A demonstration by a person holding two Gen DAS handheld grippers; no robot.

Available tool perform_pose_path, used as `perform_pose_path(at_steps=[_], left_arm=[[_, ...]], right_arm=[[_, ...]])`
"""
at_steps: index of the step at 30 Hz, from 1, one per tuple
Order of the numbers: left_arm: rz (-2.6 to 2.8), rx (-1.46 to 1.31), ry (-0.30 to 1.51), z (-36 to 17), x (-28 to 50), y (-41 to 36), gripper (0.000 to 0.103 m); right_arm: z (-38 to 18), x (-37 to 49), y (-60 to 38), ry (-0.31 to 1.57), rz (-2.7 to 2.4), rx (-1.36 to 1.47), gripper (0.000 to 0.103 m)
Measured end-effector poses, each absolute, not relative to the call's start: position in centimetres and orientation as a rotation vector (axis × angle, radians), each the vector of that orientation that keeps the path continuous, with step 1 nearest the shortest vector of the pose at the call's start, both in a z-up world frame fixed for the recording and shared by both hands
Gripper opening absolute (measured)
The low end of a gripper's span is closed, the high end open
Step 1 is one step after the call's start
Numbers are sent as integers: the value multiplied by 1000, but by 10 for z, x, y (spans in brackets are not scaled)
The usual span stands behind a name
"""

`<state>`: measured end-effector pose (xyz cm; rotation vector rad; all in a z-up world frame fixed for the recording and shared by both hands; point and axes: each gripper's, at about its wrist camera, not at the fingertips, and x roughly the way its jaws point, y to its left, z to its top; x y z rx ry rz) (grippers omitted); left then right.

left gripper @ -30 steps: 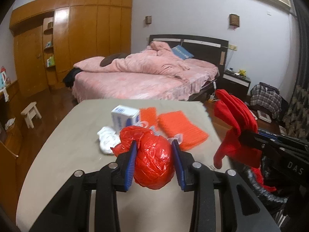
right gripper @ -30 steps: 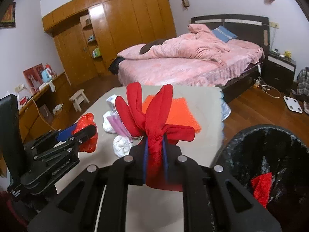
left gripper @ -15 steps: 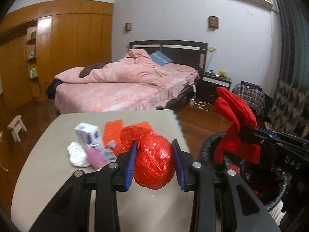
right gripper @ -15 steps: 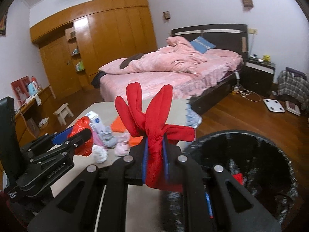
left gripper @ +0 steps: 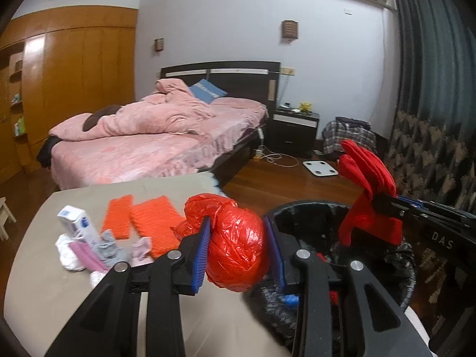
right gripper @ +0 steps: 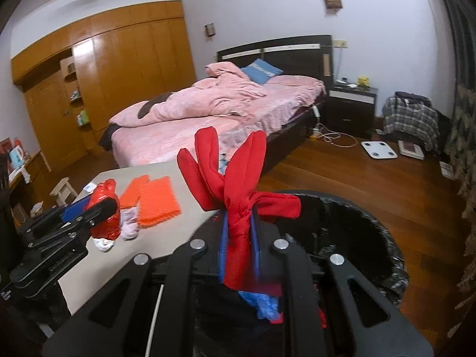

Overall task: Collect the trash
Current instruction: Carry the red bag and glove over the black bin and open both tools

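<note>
My left gripper (left gripper: 238, 247) is shut on a balled red plastic bag (left gripper: 235, 247), held at the table's right edge beside the rim of a black-lined trash bin (left gripper: 407, 276). That same bag (right gripper: 105, 217) appears at the left of the right wrist view. My right gripper (right gripper: 239, 247) is shut on a knotted red cloth (right gripper: 235, 184), which hangs over the bin's opening (right gripper: 372, 238); the cloth (left gripper: 369, 196) shows at the right in the left wrist view. Red and blue scraps lie inside the bin.
On the beige table (left gripper: 44, 285) lie two orange knitted cloths (left gripper: 154, 223), a white and blue box (left gripper: 77, 226), small socks and white wads (left gripper: 68, 255). Beyond stand a pink bed (left gripper: 148, 142), a nightstand (left gripper: 294, 131), a floor scale (left gripper: 319, 168) and a wooden wardrobe (left gripper: 74, 89).
Both grippers have swung to the right with their loads, from over the table to the trash bin. The bin now fills the lower right of both views. Neither grip has changed.
</note>
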<state>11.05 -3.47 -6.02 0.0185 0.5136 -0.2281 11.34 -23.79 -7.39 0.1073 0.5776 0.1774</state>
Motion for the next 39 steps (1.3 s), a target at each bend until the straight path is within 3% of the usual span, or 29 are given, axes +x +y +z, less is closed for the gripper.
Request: perform_pose_path(at_steps=[16, 23, 25, 26, 27, 32, 34, 35, 39], left_arm=[[-386, 63, 525, -69, 126, -101, 36], [-434, 59, 536, -76, 135, -117, 39], [-438, 62, 541, -77, 137, -119, 50], [-440, 61, 542, -77, 137, -120, 52], [-444, 57, 544, -78, 138, -121, 54], [-444, 47, 547, -77, 137, -117, 65], [-434, 50, 544, -77, 136, -112, 70], [-420, 50, 538, -76, 136, -107, 72], [-364, 41, 522, -71, 134, -86, 82]], right_arm=[[-86, 106, -290, 592, 60, 136, 13], [-94, 104, -300, 614, 16, 140, 19], [-97, 103, -304, 622, -11, 145, 29], [-98, 103, -307, 624, -26, 150, 40], [-98, 104, -310, 622, -34, 156, 46], [-98, 102, -315, 608, -65, 162, 63], [-96, 100, -315, 593, -82, 158, 75], [-95, 99, -314, 585, -94, 155, 87], [-90, 100, -310, 570, -94, 159, 94]])
